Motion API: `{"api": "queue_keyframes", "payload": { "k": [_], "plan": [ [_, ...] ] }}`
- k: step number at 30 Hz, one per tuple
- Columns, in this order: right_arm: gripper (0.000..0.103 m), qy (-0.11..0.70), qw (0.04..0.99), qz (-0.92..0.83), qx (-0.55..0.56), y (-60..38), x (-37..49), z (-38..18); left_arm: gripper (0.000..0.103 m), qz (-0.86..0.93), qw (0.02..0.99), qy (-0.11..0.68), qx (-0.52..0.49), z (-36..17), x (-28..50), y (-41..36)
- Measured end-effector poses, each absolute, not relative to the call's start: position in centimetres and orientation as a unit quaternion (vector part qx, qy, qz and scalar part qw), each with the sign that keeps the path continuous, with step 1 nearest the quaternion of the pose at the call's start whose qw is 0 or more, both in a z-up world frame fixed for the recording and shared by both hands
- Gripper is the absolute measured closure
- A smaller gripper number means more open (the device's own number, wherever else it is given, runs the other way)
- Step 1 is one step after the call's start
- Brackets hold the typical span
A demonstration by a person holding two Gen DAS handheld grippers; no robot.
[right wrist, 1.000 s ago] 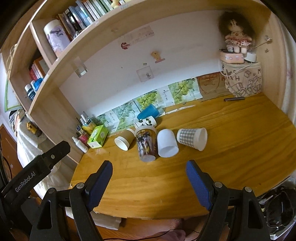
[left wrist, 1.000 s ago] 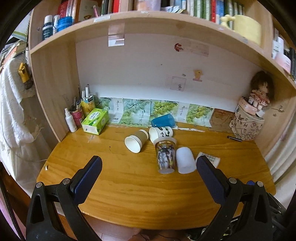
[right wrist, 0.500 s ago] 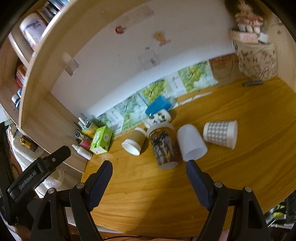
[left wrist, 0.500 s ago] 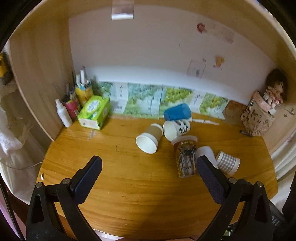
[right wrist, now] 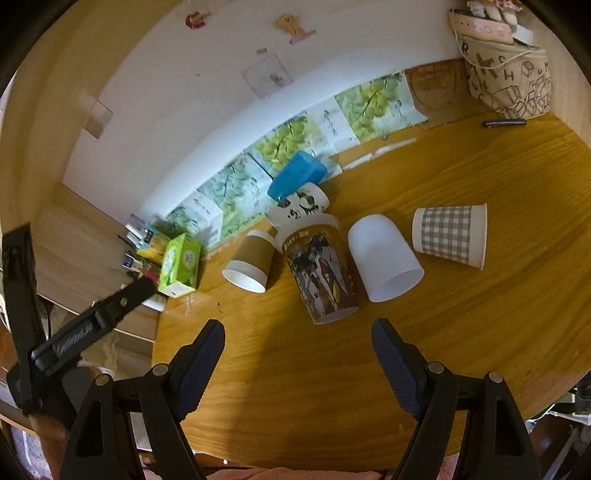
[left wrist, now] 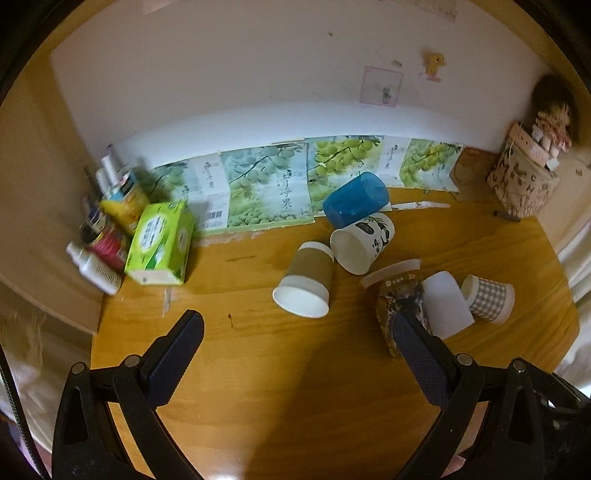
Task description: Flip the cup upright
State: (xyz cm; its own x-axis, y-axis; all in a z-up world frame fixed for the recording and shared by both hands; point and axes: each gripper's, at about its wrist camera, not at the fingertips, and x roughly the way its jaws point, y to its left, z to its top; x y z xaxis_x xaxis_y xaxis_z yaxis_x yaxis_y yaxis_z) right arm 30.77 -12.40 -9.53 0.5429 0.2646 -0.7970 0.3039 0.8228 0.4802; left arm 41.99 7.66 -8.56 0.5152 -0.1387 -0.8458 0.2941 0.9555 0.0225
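You're facing a warm-toned wooden desk [left wrist: 295, 406] set in a wooden alcove — its plain wood side panel [left wrist: 33, 192] rises on the left. At the far side stands a white back wall [left wrist: 229, 66] with a few small stickers [right wrist: 295, 26] on it. Along its base runs a strip of green grape-print paper sheets [left wrist: 266, 192] — leaning where wall meets desk. Light is dim and yellowish.
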Motion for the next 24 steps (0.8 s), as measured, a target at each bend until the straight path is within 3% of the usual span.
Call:
{"api": "queue_keyframes", "payload": {
  "k": [14, 24],
  "plan": [
    [0.021, 0.525, 0.804, -0.015, 0.279, -11.2, 32.4, -11.3, 0.001, -0.15, 0.818, 0.534, 0.152, -13.3, 48.9, 4.2],
    [0.021, 0.531, 0.795, -0.018, 0.292, -11.6, 33.5, -12.2, 0.001, -0.129, 0.779, 0.6, 0.124, -17.3, 52.6, 3.6]
  ]
}}
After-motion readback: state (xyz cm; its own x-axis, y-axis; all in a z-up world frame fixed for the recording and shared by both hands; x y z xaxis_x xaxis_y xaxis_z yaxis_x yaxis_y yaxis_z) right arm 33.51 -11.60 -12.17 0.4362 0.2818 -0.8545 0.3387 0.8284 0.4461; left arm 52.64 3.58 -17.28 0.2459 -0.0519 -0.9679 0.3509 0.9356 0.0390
